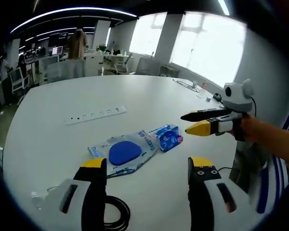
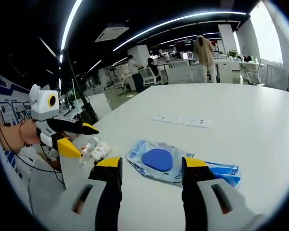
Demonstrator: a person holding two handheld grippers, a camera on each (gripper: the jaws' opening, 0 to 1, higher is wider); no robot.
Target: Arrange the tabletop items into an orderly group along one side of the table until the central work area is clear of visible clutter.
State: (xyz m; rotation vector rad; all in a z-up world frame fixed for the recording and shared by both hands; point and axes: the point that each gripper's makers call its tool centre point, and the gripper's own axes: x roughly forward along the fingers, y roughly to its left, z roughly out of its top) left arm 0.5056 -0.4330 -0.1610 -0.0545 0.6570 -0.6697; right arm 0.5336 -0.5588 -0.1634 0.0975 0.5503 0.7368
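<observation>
Jaws of both grippers are being held wide apart with nothing between them. Going left to right in the left gripper view, a black cable loop (image 1: 116,215) is being cut off at the bottom edge beside the left gripper (image 1: 147,169), a white power strip (image 1: 96,115) is lying further back on the worktop (image 1: 149,94), the blue pouch (image 1: 126,152) and small blue packet (image 1: 167,137) are lying mid-worktop, touching, and the right gripper (image 1: 196,122) is being hovered beyond them. In the right gripper view, a small crumpled wrapper (image 2: 94,148) is lying near the left gripper's tip. The pouch is probably best approached low and pinched by an edge. Its printed lettering is too small to be read
</observation>
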